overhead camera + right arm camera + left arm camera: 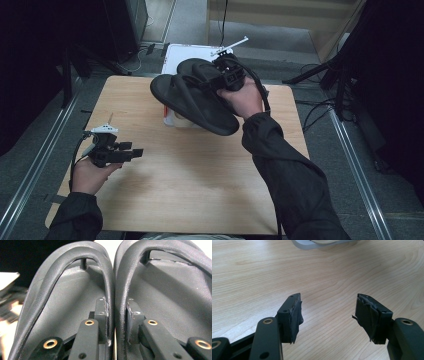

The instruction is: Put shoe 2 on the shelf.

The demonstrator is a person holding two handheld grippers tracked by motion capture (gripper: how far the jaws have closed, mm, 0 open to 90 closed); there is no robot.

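Sandals are held pinched by their inner straps in the right tongs, clear of the counter; left tongs wide, empty; a set-down spot is needed next.

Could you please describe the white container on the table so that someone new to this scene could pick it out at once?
Start from the wooden table and look to its far edge, near the middle. There the pair of black flip-flops hangs from the right gripper, which pinches their inner straps together. The white container sits directly under them, mostly hidden, the one pale thing resting on the tabletop.
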